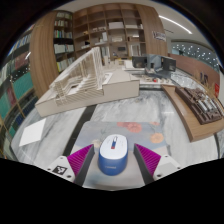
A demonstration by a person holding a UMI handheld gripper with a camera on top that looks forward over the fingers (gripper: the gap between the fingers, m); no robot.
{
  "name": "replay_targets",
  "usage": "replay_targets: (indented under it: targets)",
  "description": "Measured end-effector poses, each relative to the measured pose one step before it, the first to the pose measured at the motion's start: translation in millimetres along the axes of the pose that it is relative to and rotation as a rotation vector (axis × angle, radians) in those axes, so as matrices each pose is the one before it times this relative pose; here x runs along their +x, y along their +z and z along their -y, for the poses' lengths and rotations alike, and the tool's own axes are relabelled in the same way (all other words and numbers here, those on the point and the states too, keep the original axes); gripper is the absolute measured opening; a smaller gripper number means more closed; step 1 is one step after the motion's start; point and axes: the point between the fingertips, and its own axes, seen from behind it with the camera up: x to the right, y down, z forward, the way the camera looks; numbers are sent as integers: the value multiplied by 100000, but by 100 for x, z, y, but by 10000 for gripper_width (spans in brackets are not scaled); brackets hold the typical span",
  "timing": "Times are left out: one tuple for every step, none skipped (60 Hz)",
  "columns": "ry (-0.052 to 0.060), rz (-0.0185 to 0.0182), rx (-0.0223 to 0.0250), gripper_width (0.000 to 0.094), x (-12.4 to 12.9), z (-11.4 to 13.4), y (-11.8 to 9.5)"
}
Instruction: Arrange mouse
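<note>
A blue and white computer mouse lies on a grey mouse mat on the table. It stands between my two fingers, with a gap at each side. My gripper is open, with the left pink pad and the right pink pad beside the mouse and not touching it.
The mat bears orange dots beyond the mouse. White architectural models stand at the left back, a brown model at the right. Bookshelves fill the far wall.
</note>
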Motion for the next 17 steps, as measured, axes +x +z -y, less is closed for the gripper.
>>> replay_targets:
  targets:
    - [519,1221,1108,813,86,184,-659]
    - [306,1090,1005,810,141,128,-731]
    - [220,973,780,816,154,33,-802]
    - [235,792,688,822,242,-1,-844]
    - [315,515,654,827,302,-52,-854]
    - [543,214,537,829,404,-95,-885]
    - [854,-190,-115,830,326,-49,-816]
    - [1023,-263,424,829,502,-201,-836]
    - [1127,-110,373,826,486,-163,-785]
    - [1064,-45,437,826,505,-135,-747]
    - [906,80,464,827,467,-130,-728]
    - [901,49,585,826,483,-111,-703]
    - [931,-90,832,825,514,-60,-654]
    - [1074,-237,1002,825,544,-42,-605]
    - [1173,-424,1080,825,625,-12,-563]
    - [1322,-748,1157,828,697,90,-570]
    - [1338,-1190,1994,828,762,136,-414]
